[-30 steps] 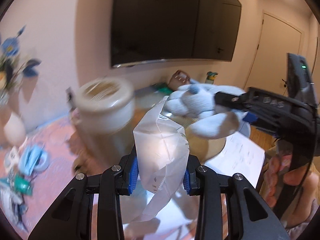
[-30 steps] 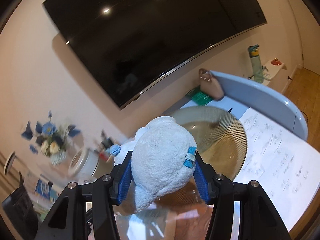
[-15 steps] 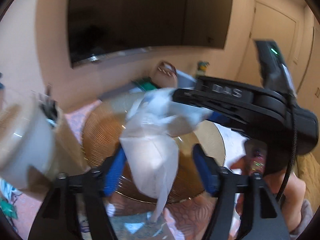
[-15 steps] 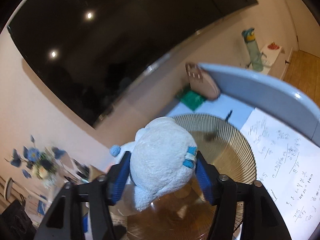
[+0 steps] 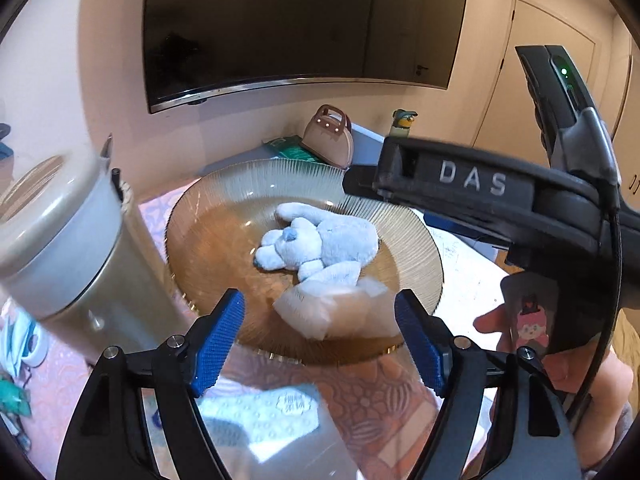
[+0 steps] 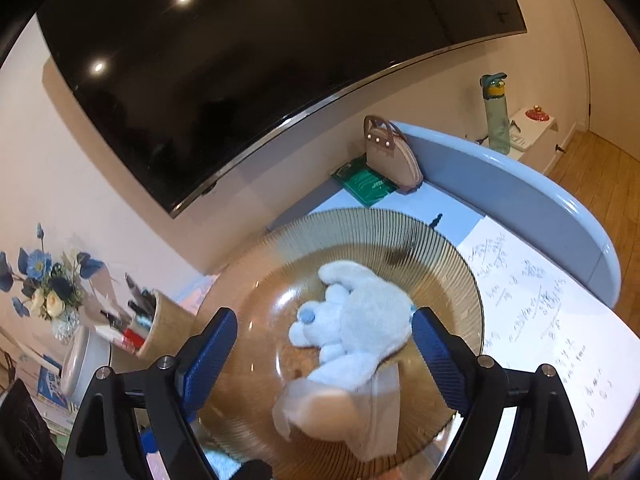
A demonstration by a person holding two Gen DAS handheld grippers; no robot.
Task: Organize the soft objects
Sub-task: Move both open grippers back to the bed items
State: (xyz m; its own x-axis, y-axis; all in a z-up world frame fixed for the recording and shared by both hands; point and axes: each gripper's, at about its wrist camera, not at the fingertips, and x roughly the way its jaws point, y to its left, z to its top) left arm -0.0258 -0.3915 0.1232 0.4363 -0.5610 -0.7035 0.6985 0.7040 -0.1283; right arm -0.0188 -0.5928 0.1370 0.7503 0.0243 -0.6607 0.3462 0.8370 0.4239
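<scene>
Plush toy [image 6: 356,320] lies on its side in the amber glass dish [image 6: 440,256], long axis slanting from ahead-right of your right hand-held gripper [image 6: 324,356] back toward it, blue nose [image 6: 307,315] pointing left. A second ago both hand-held grippers clamped their loads; now your left hand-held gripper [image 5: 318,340] and the right are opening, empty. Plastic bag [image 5: 336,312] rests beside the toy, also in the dish.

My left gripper [image 5: 320,338] no longer clamps the clear plastic bag [image 5: 340,312]; its jaws are opening and the bag now lies loose on the ribbed glass plate [image 5: 208,216], low in the frame's centre. My right gripper [image 6: 324,356] has let go of the white plush toy [image 6: 356,328]; its jaws are opening too, and the toy rests on the plate, touching the bag.
</scene>
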